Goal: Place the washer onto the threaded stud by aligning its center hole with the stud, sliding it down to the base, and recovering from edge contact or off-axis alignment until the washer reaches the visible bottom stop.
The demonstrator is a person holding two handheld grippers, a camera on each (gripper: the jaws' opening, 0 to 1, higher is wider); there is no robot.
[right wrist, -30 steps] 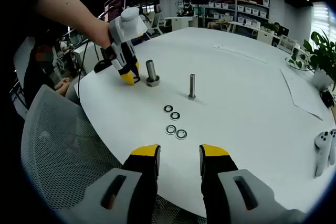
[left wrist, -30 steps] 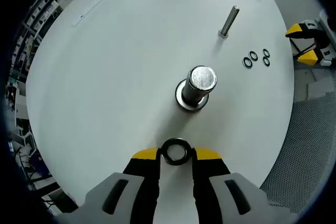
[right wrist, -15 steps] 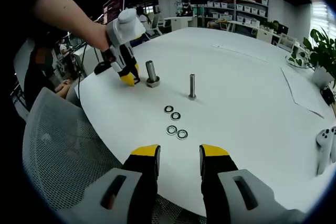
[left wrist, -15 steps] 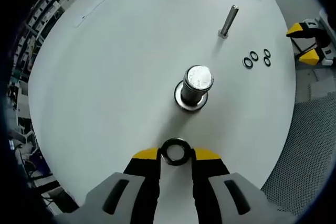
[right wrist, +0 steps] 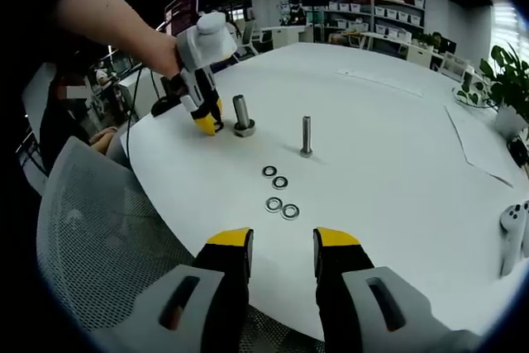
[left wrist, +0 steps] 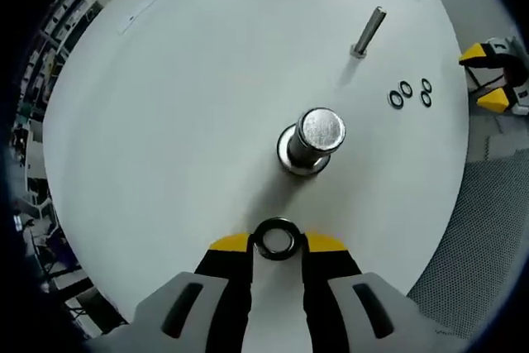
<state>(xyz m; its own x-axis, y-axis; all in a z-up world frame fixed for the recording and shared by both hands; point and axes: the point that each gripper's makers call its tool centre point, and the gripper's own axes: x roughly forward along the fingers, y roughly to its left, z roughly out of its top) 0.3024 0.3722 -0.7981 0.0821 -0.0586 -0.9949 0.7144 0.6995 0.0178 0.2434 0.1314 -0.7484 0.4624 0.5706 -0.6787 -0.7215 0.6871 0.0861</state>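
Jaws of the left gripper (left wrist: 277,241) are clenched on the washer (left wrist: 276,238), which sits flat between the yellow tips with its hole open to the camera. Right gripper (right wrist: 281,241) jaws stand parted with nothing between them, hanging over the worktop (right wrist: 397,155) edge nearest the mesh chair (right wrist: 91,229).

Step in hand, as I judge it: carry and align. Washer is off the stud, not yet over it. Threaded stud (left wrist: 312,140) stands upright on its wide base near that edge; in the left gripper view its flat top faces the lens, well ahead of the washer.

Next move calls for bringing the washer forward until its hole sits over the stud's top, keeping it level, then lowering it down to the base. Clearance looks tight, so a tilted washer would likely catch on the top edge or the threads.

Around:
- slimmer second bolt (left wrist: 368,31) stands farther in, apart from the stud
- four spare washers (right wrist: 279,193) lie loose between it and the edge
- white controller (right wrist: 514,233) and papers (right wrist: 475,142) at the far side

Nothing lies between washer and stud.
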